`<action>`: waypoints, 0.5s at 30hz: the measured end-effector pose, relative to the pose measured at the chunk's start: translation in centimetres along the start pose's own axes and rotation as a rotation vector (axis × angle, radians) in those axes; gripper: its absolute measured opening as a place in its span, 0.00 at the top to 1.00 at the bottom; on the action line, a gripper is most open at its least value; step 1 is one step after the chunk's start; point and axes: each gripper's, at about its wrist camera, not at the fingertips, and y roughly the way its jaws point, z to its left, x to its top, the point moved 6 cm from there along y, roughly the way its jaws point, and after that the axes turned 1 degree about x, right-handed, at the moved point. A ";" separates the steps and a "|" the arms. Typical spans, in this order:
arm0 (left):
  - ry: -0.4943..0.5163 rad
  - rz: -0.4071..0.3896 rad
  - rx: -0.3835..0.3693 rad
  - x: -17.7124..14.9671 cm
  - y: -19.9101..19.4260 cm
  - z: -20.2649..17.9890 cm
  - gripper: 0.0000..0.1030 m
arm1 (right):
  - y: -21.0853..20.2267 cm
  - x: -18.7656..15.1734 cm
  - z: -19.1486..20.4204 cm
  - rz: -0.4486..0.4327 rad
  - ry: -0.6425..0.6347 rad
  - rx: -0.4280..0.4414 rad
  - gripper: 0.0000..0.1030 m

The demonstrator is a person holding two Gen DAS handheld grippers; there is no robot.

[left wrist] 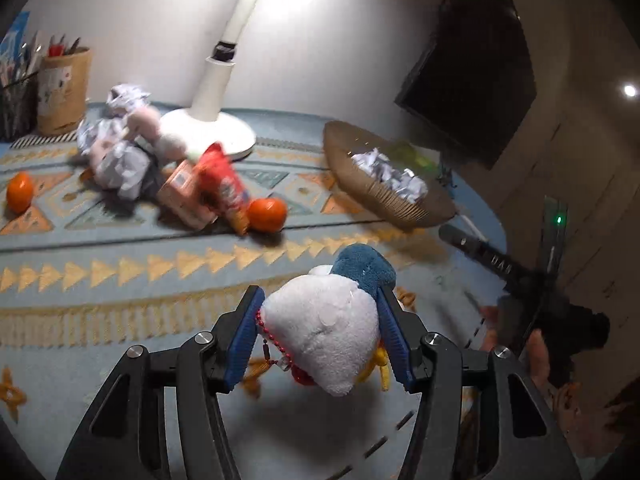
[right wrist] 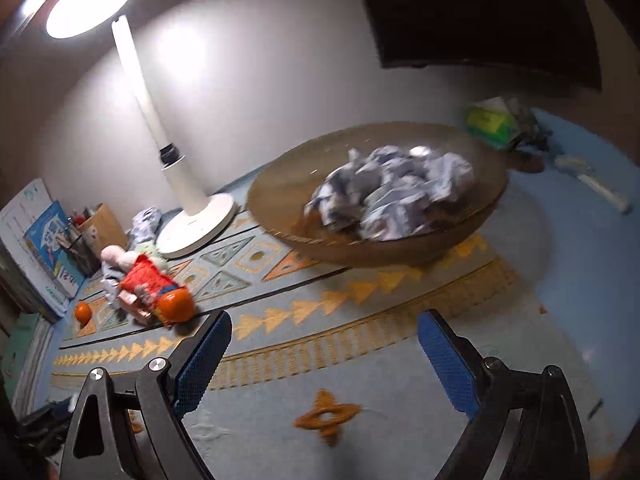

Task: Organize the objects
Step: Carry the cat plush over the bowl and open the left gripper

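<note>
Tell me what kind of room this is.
Probably a home desk or study table: a patterned tablecloth, a lit desk lamp, pen holders, plus a wall-mounted TV.

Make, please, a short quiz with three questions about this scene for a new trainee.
1. True or false: the left gripper holds a plush toy.
2. What lies in the basket? A) oranges B) crumpled paper C) pens
3. Fill in: the right gripper is ____ and holds nothing.

Key: 1 true; 2 B; 3 open
</note>
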 end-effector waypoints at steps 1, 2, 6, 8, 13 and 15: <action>0.025 -0.021 -0.010 1.9 0.7 -1.5 0.47 | -0.5 0.4 -1.6 -0.023 0.007 -0.053 0.07; 0.044 -0.045 -0.024 3.9 1.5 -3.0 0.47 | -0.8 0.7 -2.9 -0.037 0.021 -0.082 0.07; 0.042 -0.140 -0.106 11.3 4.9 -7.2 0.46 | -2.0 0.9 -6.3 -0.049 0.142 -0.176 0.07; 0.052 -0.155 -0.122 13.9 7.2 -8.5 0.38 | -3.0 0.9 -6.8 -0.069 0.196 -0.166 0.07; 0.024 -0.102 -0.053 13.1 10.0 -6.3 0.08 | -2.9 1.6 -5.9 -0.044 0.175 -0.098 0.07; -0.024 -0.089 -0.062 10.9 8.4 -3.9 0.08 | -2.9 1.4 -5.0 -0.034 0.118 -0.123 0.07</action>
